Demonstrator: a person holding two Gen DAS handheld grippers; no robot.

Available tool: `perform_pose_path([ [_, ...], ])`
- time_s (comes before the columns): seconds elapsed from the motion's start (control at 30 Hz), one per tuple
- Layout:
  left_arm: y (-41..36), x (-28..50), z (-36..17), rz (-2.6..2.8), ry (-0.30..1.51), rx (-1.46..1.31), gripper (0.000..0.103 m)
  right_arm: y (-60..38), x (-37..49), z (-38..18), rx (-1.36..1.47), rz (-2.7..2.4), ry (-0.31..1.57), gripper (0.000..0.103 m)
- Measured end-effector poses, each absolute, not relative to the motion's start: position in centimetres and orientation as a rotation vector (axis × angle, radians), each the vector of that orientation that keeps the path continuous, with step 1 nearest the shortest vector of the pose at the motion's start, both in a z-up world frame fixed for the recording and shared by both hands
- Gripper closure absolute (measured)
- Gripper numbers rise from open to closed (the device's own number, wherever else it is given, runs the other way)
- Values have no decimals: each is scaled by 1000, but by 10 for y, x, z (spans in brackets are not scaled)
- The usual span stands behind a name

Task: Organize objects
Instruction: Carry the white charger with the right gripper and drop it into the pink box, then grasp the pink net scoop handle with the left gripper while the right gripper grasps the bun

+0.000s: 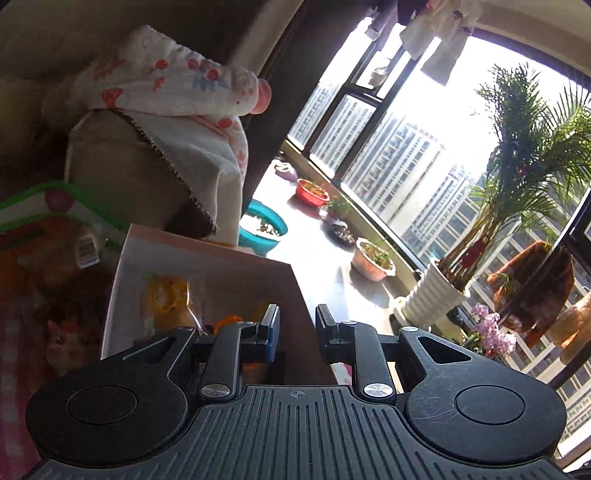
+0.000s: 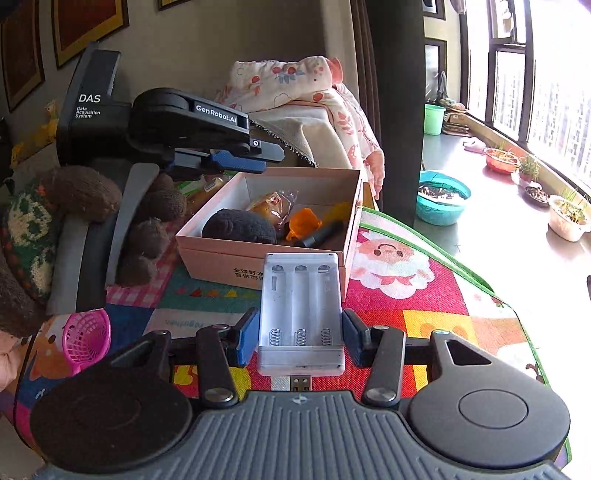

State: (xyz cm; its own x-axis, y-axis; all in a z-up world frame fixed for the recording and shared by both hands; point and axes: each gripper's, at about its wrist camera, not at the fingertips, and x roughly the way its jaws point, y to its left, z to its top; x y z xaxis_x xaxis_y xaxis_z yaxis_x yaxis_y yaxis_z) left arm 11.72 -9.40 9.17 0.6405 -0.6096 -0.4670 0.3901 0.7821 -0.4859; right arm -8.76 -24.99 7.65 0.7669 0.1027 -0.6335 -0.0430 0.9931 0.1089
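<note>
right fingers [image 2: 300, 334] clamped on battery case [image 2: 301, 310] — long axis pointing at box [image 2: 207, 254], frame centre | left fingers [image 1: 297, 332] apart, empty — I'm nearer right

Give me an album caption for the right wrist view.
Right claw gripping an empty battery case before the open box of odds and ends.

A high-rise home: a children's play mat [image 2: 406, 295], framed pictures [image 2: 88, 26], and potted plants [image 1: 517, 177] along the window sill (towers outside).
</note>
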Motion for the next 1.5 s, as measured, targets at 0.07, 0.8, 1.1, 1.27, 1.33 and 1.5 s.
perform_pose_path([
  [0.07,-79,109,93,-576,660,-352,80,-253,-84,74,95,78,698,56],
  [0.8,149,-58,57,-258,694,-336,80,-198,5,78,45,87,659,15],
  [1.1,94,-83,26,-451,923,-403,79,-189,-21,31,64,105,791,11],
  [1.27,67,-71,22,-394,919,-303,79,-193,-29,28,74,108,788,7],
  [1.33,59,-66,20,-381,908,-268,79,-192,-32,29,58,110,780,7],
  [1.5,50,-47,19,-343,858,-247,83,-186,-36,38,-10,105,741,5],
])
